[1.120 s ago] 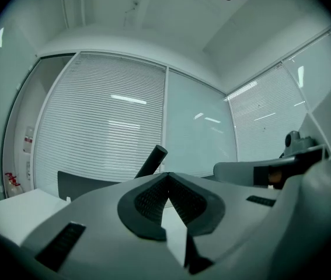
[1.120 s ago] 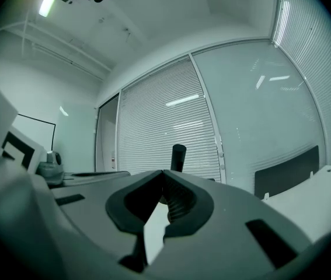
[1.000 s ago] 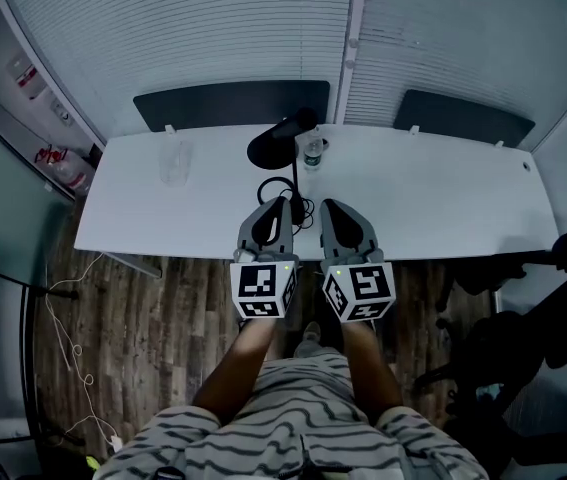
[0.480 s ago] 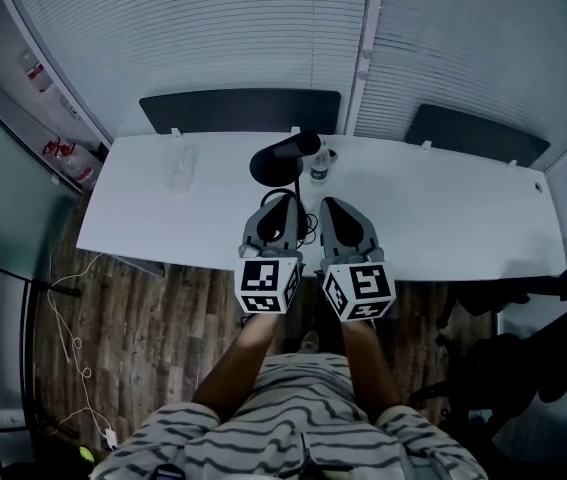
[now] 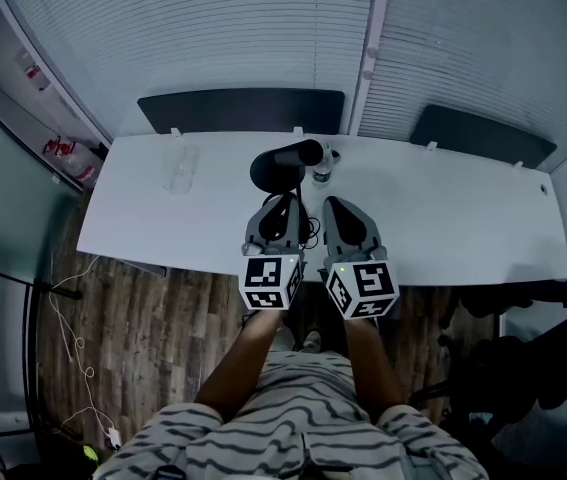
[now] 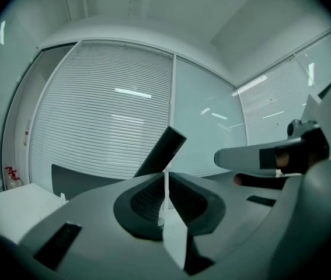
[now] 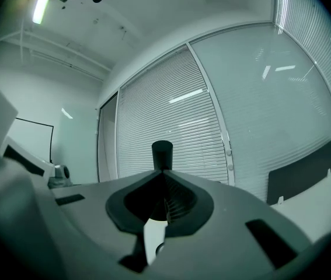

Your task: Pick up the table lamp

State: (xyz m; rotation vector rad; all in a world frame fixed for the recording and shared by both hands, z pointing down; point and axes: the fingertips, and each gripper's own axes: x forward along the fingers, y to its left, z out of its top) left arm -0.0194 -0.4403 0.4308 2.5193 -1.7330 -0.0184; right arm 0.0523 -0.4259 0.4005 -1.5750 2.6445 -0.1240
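The black table lamp (image 5: 275, 168) stands on the white table (image 5: 443, 218), with a round base and a tube-shaped head (image 5: 306, 152) pointing right. Its black cable (image 5: 306, 230) coils on the table in front of it. My left gripper (image 5: 285, 201) hovers just in front of the base with its jaws pressed together and nothing between them. My right gripper (image 5: 334, 206) is beside it, also shut and empty. The lamp head (image 6: 163, 150) rises just beyond the tips in the left gripper view. It shows as a dark stub (image 7: 161, 153) in the right gripper view.
A small bottle (image 5: 322, 165) stands right of the lamp, and a clear glass (image 5: 181, 168) sits to the left. Two dark chair backs (image 5: 243, 109) (image 5: 478, 134) line the table's far edge in front of the blinds. An office chair (image 5: 533, 353) is at the right.
The head view has shifted, so the table sits a little lower and further right in the picture. Both grippers stay shut, side by side in front of the lamp.
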